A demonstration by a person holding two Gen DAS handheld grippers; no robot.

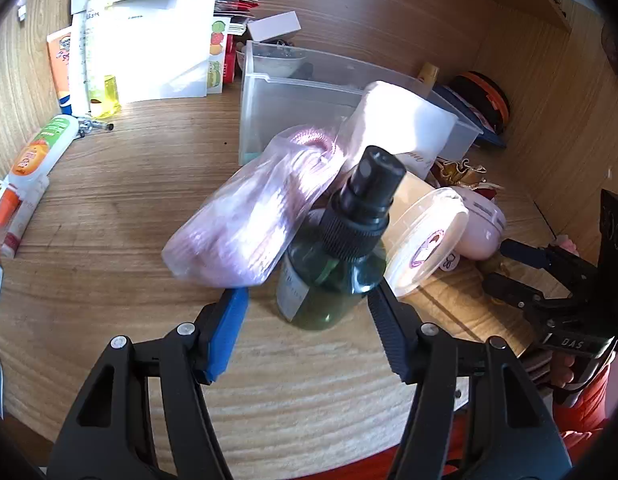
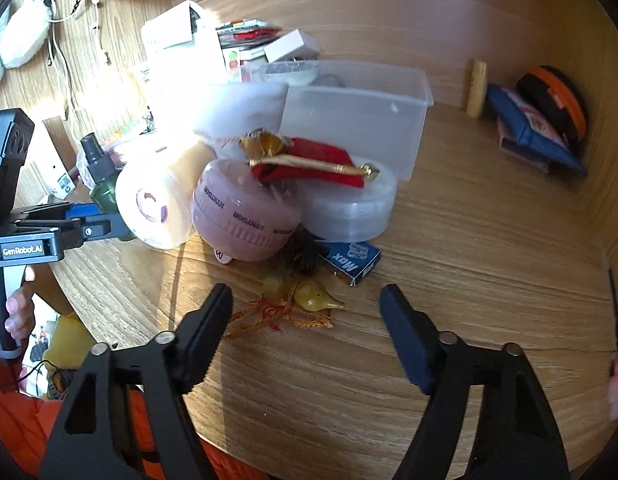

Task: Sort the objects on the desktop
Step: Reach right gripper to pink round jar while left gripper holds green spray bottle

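Note:
A green spray bottle [image 1: 329, 272] with a black pump top stands on the wooden desk, just beyond my left gripper [image 1: 307, 304], which is open with its fingers to either side of the bottle's base. A clear bag of pink stuff [image 1: 245, 216] leans on the bottle. My right gripper [image 2: 307, 300] is open and empty above a yellow gourd charm with orange tassels [image 2: 305, 300]. Behind it sit a pink round case [image 2: 245, 216], a white lidded tub [image 2: 157, 208], a red and gold pouch [image 2: 309, 162] and a blue staple box [image 2: 353, 258].
A clear plastic bin [image 1: 309, 96] stands mid-desk, also in the right wrist view [image 2: 369, 116]. Papers [image 1: 149, 40] and tubes [image 1: 41, 152] lie at the left. A blue wallet [image 2: 529, 128] and a black-orange disc [image 2: 557, 104] sit against the right wall.

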